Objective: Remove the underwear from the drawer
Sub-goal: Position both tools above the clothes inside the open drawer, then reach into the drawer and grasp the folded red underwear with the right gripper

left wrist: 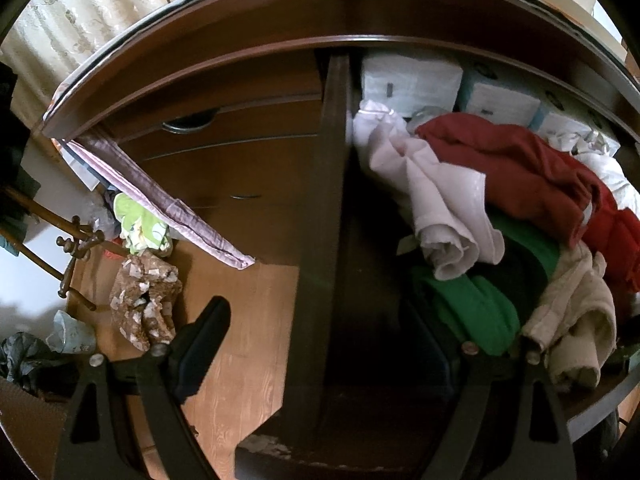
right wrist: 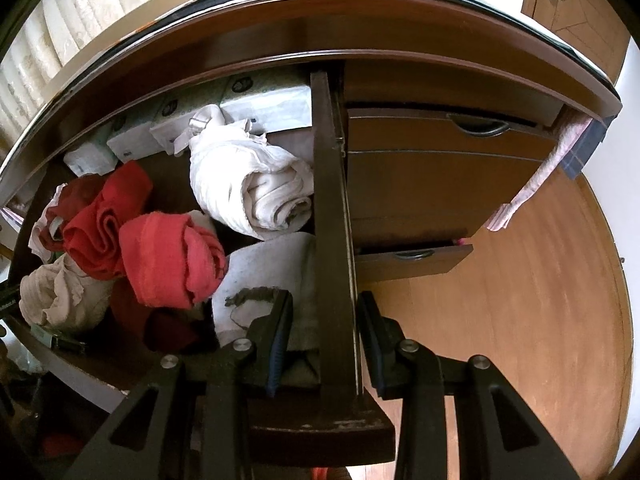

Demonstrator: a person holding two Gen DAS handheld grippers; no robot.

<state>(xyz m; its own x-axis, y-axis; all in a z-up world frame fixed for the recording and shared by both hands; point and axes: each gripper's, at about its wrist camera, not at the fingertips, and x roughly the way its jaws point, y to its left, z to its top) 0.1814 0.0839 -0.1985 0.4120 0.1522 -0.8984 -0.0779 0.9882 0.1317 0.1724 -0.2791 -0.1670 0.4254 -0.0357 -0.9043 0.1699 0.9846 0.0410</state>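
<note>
The dark wooden drawer (left wrist: 332, 200) stands pulled out, full of rolled underwear. In the left wrist view I see a white roll (left wrist: 440, 216), a dark red piece (left wrist: 520, 172), a green one (left wrist: 472, 312) and a beige one (left wrist: 576, 312). My left gripper (left wrist: 320, 340) is open wide and straddles the drawer's left wall, one finger (left wrist: 208, 320) outside over the floor. My right gripper (right wrist: 324, 320) straddles the drawer's right wall (right wrist: 334, 200), jaws narrow, the inner pad apart from the wood. Beside it lie a grey cloth (right wrist: 272, 272), red rolls (right wrist: 172, 260) and a white roll (right wrist: 260, 184).
Tissue boxes (right wrist: 264, 104) line the drawer's back. Below are shut drawer fronts with handles (right wrist: 476, 124) and one slightly open lower drawer (right wrist: 412, 260). A pale cloth (right wrist: 536, 184) hangs off the dresser. Crumpled brown paper (left wrist: 144, 300) and a green cloth (left wrist: 140, 224) lie on the wooden floor (right wrist: 520, 320).
</note>
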